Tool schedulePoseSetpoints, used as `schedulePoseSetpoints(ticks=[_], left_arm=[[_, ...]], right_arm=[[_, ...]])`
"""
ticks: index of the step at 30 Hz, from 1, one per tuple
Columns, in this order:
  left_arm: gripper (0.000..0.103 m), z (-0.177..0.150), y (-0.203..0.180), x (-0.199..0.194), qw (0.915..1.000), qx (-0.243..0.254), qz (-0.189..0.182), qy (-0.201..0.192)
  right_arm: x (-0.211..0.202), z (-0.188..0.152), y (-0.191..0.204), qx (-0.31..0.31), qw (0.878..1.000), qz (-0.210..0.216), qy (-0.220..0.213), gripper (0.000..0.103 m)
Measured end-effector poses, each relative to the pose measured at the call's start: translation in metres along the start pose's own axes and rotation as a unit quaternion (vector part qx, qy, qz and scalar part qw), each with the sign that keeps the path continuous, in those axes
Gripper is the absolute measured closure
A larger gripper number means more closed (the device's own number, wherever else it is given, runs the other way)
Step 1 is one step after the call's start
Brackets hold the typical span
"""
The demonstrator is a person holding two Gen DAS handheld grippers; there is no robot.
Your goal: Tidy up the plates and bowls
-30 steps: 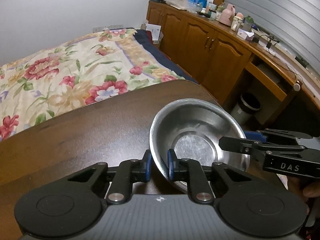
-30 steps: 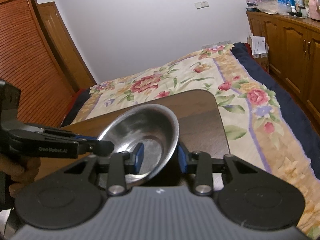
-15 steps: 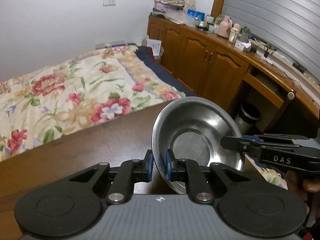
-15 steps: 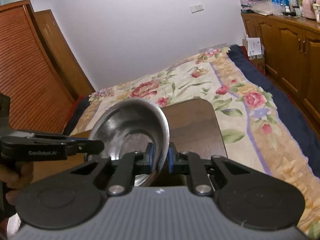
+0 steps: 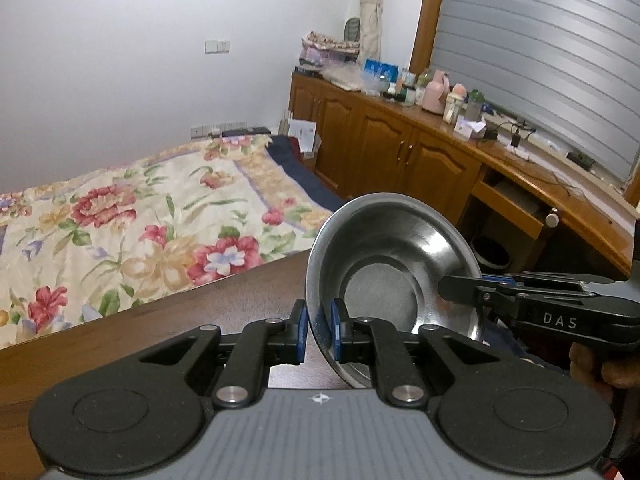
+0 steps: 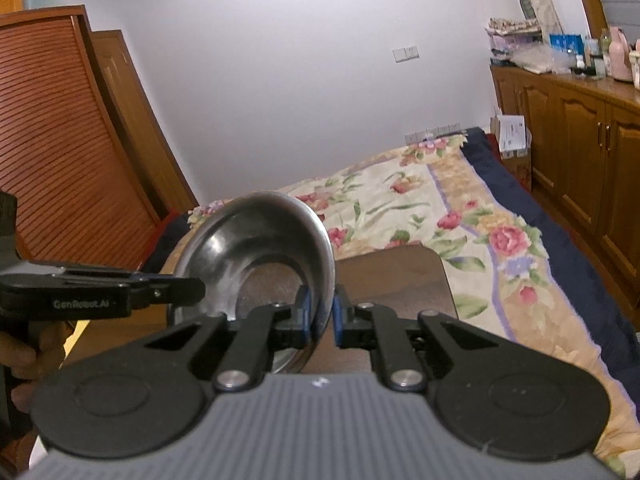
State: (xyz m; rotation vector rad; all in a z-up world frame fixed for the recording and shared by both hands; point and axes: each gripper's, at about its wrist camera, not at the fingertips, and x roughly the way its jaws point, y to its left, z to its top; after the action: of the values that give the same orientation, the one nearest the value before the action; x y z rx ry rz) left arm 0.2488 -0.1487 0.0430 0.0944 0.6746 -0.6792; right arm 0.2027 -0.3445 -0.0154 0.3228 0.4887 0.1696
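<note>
Metal bowl (image 5: 394,268) is off the table (image 5: 120,332), tilted on edge with its hollow facing the cameras, above the table's far end.

Left hand-held gripper (image 5: 319,334): clenched on the bowl's rim, blue pads (image 5: 335,330) one inside and one outside the wall, at the bowl's left side in the left wrist view. In the right wrist view the same tool (image 6: 176,290) comes in from the left edge; white lettering on its side reads "GenRobot.AI", slightly blurred. A hand (image 6: 24,356) grips its handle.

Right hand-held gripper (image 6: 320,316): clenched on the opposite rim, pads either side of the wall. In the left wrist view it (image 5: 460,294) enters from the right edge; lettering on its side reads "DAS". Part of a hand (image 5: 596,364) shows below it.

Background: bed with floral cover (image 5: 132,220) just beyond the table; wooden cabinets (image 5: 400,156) along the wall, with cluttered small items on top. Labels there too small to read.
</note>
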Motion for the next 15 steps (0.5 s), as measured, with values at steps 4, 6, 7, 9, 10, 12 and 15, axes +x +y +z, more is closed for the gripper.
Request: schedulePoseSetpoints(ticks=[4,6,7,9,10,12,15], left_arm=[[0.090,-0.004,-0.003,-0.019,0.9999,0.003,-0.003,-0.013],[0.090,-0.006,-0.004,-0.028,0.9998,0.004,-0.005,-0.019],[0.090,-0.007,-0.005,-0.032,0.9997,0.004,-0.006,-0.022],[0.090,-0.011,-0.006,-0.042,0.9996,0.004,-0.008,-0.028],[0.090,-0.012,-0.007,-0.046,0.9995,0.005,-0.008,-0.031],[0.090,-0.017,-0.008,-0.056,0.9993,0.005,-0.010,-0.036],[0.090,-0.025,-0.010,-0.067,0.9991,0.004,-0.012,-0.041]], right_arm=[[-0.011,0.001,0.008,-0.005,1.000,0.000,-0.009,0.090],[-0.018,0.001,0.013,-0.007,1.000,0.000,-0.013,0.090],[-0.020,0.001,0.015,-0.008,1.000,0.000,-0.015,0.090],[-0.027,0.000,0.019,-0.010,1.000,0.000,-0.019,0.090],[-0.030,0.000,0.021,-0.012,1.000,-0.001,-0.020,0.090],[-0.036,-0.002,0.026,-0.018,1.000,-0.002,-0.024,0.090],[-0.042,-0.004,0.032,-0.022,0.999,-0.003,-0.027,0.090]])
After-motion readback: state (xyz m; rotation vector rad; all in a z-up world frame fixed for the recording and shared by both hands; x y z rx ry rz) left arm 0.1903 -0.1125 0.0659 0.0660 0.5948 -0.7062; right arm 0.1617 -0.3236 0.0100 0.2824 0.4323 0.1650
